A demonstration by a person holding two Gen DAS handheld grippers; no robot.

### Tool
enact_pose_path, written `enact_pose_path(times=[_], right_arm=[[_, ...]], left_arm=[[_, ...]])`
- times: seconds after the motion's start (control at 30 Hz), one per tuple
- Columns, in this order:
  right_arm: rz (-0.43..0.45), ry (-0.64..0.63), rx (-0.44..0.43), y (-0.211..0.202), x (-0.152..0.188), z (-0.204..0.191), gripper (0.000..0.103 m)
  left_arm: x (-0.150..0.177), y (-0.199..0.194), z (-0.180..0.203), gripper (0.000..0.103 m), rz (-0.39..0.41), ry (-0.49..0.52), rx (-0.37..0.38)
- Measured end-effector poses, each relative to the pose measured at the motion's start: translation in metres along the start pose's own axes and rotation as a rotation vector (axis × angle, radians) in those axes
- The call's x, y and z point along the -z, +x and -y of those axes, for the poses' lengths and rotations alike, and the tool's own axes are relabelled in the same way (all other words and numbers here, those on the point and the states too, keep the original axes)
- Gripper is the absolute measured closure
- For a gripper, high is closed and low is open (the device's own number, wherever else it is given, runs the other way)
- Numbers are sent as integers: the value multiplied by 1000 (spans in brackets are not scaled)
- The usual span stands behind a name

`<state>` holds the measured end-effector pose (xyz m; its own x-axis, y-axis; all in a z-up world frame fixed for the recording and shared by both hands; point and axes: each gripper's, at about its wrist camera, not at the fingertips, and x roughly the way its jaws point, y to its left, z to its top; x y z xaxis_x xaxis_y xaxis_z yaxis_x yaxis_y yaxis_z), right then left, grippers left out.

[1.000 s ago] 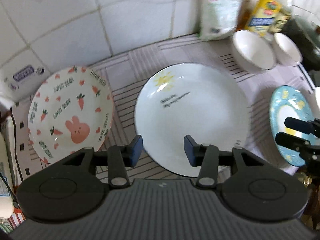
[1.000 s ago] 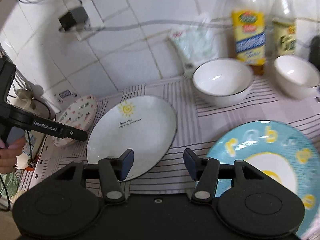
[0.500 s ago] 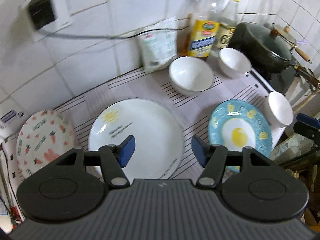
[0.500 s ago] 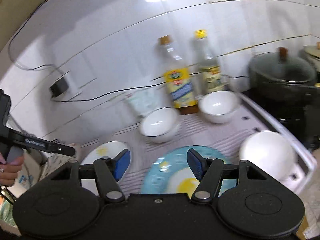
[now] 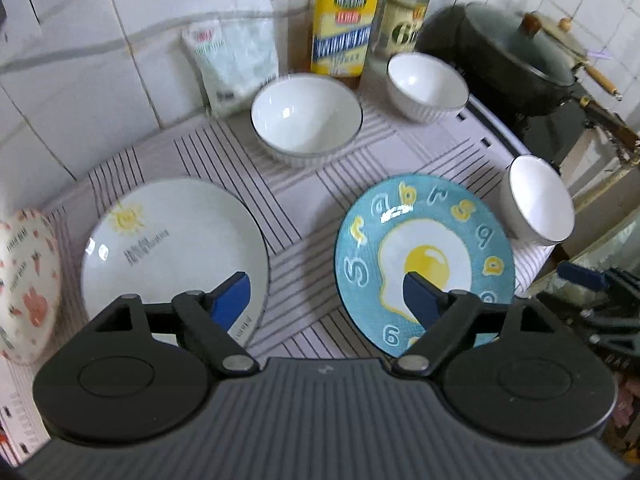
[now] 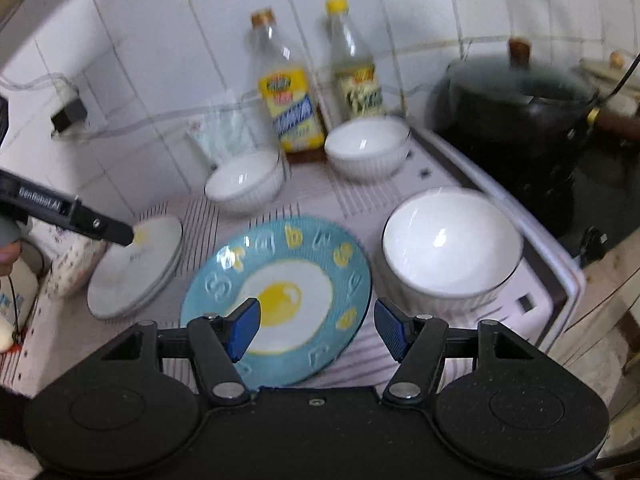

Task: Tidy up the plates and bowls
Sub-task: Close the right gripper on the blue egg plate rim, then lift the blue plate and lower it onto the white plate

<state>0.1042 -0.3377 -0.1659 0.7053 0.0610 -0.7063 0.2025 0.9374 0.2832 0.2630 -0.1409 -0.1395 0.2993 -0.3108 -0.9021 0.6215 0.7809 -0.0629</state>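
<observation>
Left wrist view: the left hand-held gripper (image 5: pixel 326 294) hovers above the near edge of the tabletop (image 5: pixel 304 216), its jaws spread wide and holding nothing. The white plate (image 5: pixel 168 248) lies flat at near left, with the rabbit plate (image 5: pixel 24 280) touching or just beside it at the left edge; which cannot be told. The blue plate (image 5: pixel 424 260) lies flat at near right. The large bowl (image 5: pixel 306 118) stands far centre, the second bowl (image 5: pixel 426 86) far right, and the third bowl (image 5: pixel 538 208) just right of the blue plate. All stand upright and apart.

Right wrist view: the right hand-held gripper (image 6: pixel 316 326) hovers over the near part of the blue plate (image 6: pixel 280 292), jaws spread and empty. The third bowl (image 6: pixel 450 248) stands just right of that plate. The left hand-held gripper (image 6: pixel 96 226) is over the white plate (image 6: pixel 136 264).

Handling: the crockery is judged glazed ceramic, hence rigid, smooth, fairly heavy and breakable. Take hold at the rim, one finger above and one below for plates, one inside and one outside the wall for bowls. Grip firmly; lower gently when stacking.
</observation>
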Motion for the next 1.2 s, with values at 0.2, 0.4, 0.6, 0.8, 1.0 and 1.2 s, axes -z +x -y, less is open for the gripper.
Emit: enact_pose_path(times=[0.2, 0.4, 0.6, 0.8, 1.0, 1.2], right_arm=[[1, -12, 49, 35, 17, 14, 37], [-4, -19, -22, 47, 20, 20, 43], [-59, 56, -82, 56, 17, 29, 69], [-92, 96, -86, 57, 12, 37, 83], [-80, 171, -90, 61, 13, 45, 86], [-83, 185, -142, 67, 12, 56, 85]], left_arm=[[17, 40, 8, 15, -60, -85, -56], [27, 64, 19, 15, -55, -97, -102], [30, 80, 16, 16, -44, -155, -82], [34, 87, 11, 47, -71, -235, -19], [41, 90, 5, 64, -53, -280, -2], [41, 88, 12, 82, -47, -255, 30]])
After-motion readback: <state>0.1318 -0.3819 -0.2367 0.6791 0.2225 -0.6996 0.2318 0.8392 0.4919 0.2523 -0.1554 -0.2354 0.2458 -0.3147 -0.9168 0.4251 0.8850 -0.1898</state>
